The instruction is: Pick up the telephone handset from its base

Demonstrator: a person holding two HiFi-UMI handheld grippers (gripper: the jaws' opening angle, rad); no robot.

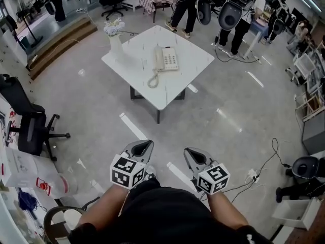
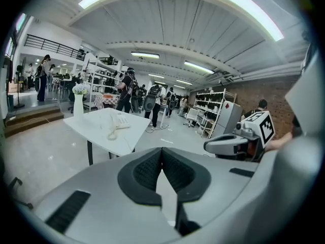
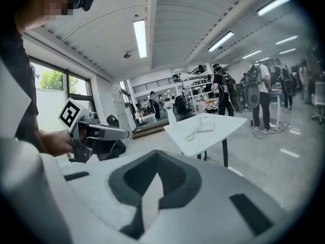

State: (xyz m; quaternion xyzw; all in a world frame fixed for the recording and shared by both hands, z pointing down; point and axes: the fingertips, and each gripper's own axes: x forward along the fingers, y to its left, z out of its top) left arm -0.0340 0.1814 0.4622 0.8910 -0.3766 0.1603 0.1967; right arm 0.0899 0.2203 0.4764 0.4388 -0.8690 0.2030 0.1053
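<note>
A cream telephone lies on a white square table well ahead of me, its handset resting on the left side of the base. A coiled cord trails toward the table's near edge. Both grippers are held low in front of my body, far short of the table. My left gripper and right gripper are shut with nothing in them. In the left gripper view the telephone shows small beyond the closed left gripper. The right gripper view has the telephone past the closed right gripper.
A white vase with flowers stands on the table's far left corner. A black office chair is at the left, cables lie on the floor at the right, and several people stand behind the table. Bare grey floor lies between me and the table.
</note>
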